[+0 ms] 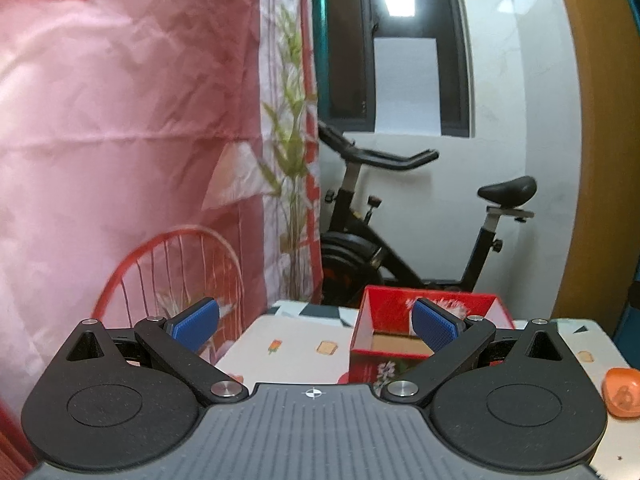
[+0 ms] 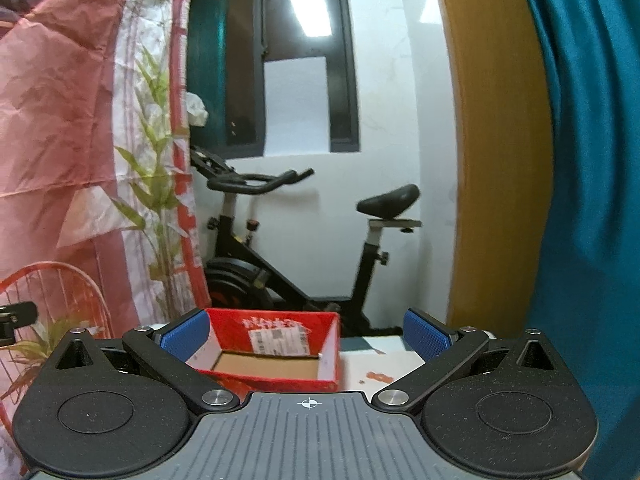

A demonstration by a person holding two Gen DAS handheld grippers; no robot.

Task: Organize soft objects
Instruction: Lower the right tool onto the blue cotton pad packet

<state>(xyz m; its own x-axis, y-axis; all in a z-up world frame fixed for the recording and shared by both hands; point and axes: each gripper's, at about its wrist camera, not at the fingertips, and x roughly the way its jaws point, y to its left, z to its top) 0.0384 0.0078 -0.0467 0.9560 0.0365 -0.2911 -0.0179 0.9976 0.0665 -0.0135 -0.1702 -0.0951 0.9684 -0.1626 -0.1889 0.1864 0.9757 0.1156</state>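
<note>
An open red box (image 1: 430, 334) sits on a white table (image 1: 296, 356) printed with small pictures. This box is the nearest thing to both of my grippers. Its inside walls are red, its floor is plain brown cardboard (image 2: 266, 364), and a white printed label (image 2: 278, 340) is stuck to its far inner wall. From what I can see of the inside, the box holds nothing. One soft-looking orange object (image 1: 622, 392) lies on the table at the far right edge of the left wrist view, well apart from the box; it is too cut off for me to name.

My left gripper (image 1: 316, 322) hovers above the table with its blue-padded fingers spread wide, gripping nothing. The right pad overlaps the box's opening in the view; the left pad hangs over the table's left edge. My right gripper (image 2: 306, 334) is likewise spread wide and carries nothing, and the box shows between its two blue pads, nearer the left one.

Beyond the table stands a black exercise bike (image 2: 296, 248) against a white wall. A pink and white sheet with a green leaf print (image 1: 132, 120) hangs at left, with a red wire chair back (image 1: 172, 272) below it. A wooden door frame (image 2: 492, 140) and teal curtain (image 2: 592, 200) fill the right.
</note>
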